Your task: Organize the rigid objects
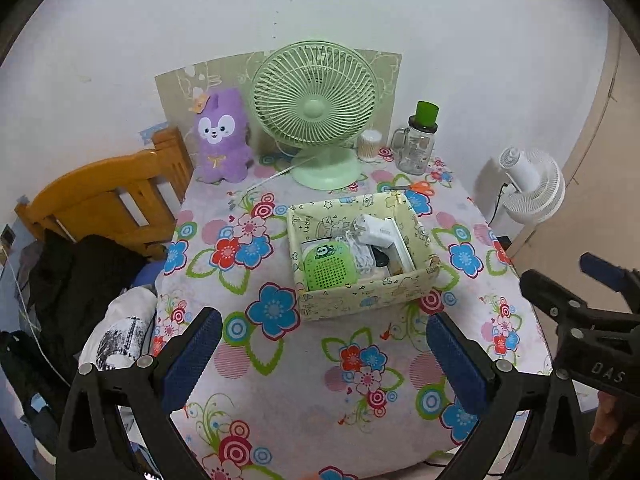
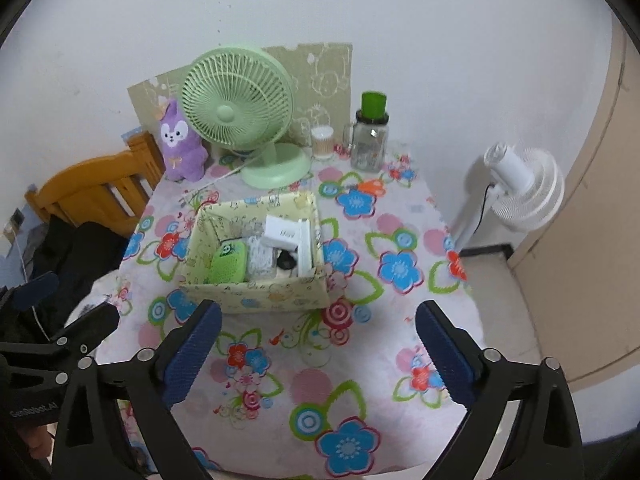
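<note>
1. Box (image 1: pixel 362 300) sits mid-table on the flowery tablecloth (image 1: pixel 360 400), and that's where the rigid bits are: a green panda speaker (image 1: pixel 329 266), a white charger (image 1: pixel 374 228), a bundle of white cable (image 1: pixel 358 254), a small black thing and a long white block against the right wall. Everything's tucked side by side, so it looks packed to keep the small stuff from scattering.
2. Left gripper (image 1: pixel 324 356) hangs over the near table edge with its jaws spread wide and nothing between the pads.
3. Right gripper (image 2: pixel 318 348) is the same: wide apart, empty, aimed down at the cloth just short of the box.
4. Orange scissors (image 1: pixel 416 188) lie loose behind the box, near the glass jar with the green lid (image 1: pixel 418 140). My guess is they're the one rigid item not yet put away.
5. Green fan (image 1: pixel 316 112), purple plush (image 1: pixel 220 136) and cotton swab tub (image 1: pixel 369 145) line the back wall, out of the working area.
</note>
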`<state>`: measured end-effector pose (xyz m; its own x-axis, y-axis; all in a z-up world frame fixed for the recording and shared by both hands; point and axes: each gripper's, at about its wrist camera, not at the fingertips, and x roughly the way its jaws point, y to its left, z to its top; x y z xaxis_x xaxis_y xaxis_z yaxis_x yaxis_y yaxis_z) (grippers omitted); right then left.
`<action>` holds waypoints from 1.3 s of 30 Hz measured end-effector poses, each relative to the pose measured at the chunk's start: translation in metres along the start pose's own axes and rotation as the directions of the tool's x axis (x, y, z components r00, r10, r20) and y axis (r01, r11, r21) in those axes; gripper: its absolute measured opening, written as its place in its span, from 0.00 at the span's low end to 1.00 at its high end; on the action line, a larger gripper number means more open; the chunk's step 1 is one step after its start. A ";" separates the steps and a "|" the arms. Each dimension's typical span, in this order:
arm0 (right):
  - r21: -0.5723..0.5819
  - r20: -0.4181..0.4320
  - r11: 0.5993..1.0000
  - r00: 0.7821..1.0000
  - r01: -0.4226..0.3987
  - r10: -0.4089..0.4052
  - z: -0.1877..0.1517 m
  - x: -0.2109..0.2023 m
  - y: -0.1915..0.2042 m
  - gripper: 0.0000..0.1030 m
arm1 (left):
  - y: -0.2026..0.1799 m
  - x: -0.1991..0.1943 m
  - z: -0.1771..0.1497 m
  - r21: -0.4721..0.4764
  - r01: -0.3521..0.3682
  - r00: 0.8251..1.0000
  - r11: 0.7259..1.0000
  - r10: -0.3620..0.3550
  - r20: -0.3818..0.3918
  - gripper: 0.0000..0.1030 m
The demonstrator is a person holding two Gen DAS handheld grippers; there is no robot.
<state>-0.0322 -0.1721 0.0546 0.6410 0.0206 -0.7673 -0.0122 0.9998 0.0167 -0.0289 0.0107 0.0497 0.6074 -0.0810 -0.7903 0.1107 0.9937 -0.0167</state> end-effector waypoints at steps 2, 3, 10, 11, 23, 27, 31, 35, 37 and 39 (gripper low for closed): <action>-0.011 0.014 1.000 1.000 -0.006 0.006 0.000 -0.005 -0.001 0.99 | -0.002 -0.005 -0.001 -0.006 -0.002 1.000 1.000 0.003 0.009 1.00; -0.011 0.016 1.000 1.000 -0.009 0.009 0.000 -0.006 -0.002 0.99 | -0.003 -0.006 -0.001 -0.010 0.003 1.000 1.000 -0.003 0.010 1.00; 0.002 0.023 1.000 1.000 -0.014 0.014 0.001 -0.009 -0.005 1.00 | -0.011 -0.008 -0.002 -0.019 0.027 1.000 0.999 -0.027 0.007 1.00; -0.001 0.025 1.000 1.000 -0.012 0.012 0.001 -0.009 -0.005 1.00 | -0.011 -0.009 -0.003 -0.025 0.023 1.000 0.999 -0.023 0.008 1.00; 0.000 0.036 1.000 0.999 -0.022 0.022 0.005 -0.007 -0.006 1.00 | -0.009 -0.006 0.000 -0.049 0.007 1.000 0.999 -0.007 -0.002 1.00; -0.004 0.037 1.000 0.999 -0.022 0.023 0.007 -0.006 -0.005 1.00 | -0.009 -0.005 0.002 -0.052 0.012 1.000 0.999 -0.012 0.000 1.00; -0.001 0.038 1.000 0.999 -0.022 0.022 0.007 -0.006 -0.005 1.00 | -0.009 -0.004 0.004 -0.053 0.012 1.000 0.999 -0.011 0.004 1.00; -0.003 0.038 1.000 0.999 -0.022 0.022 0.009 -0.004 -0.004 1.00 | -0.009 -0.003 0.005 -0.052 0.005 1.000 0.999 -0.005 0.008 1.00; -0.006 0.036 1.000 0.999 -0.023 0.023 0.009 -0.003 -0.004 1.00 | -0.009 -0.003 0.005 -0.048 0.003 1.000 0.999 -0.003 0.008 1.00; -0.007 0.033 1.000 0.999 -0.023 0.023 0.010 -0.002 -0.004 1.00 | -0.009 -0.003 0.005 -0.049 0.003 1.000 0.999 -0.003 0.006 1.00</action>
<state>-0.0251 -0.1760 0.0624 0.6652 0.0437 -0.7454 -0.0325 0.9990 0.0296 -0.0275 0.0018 0.0550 0.6116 -0.0840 -0.7867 0.0734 0.9961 -0.0492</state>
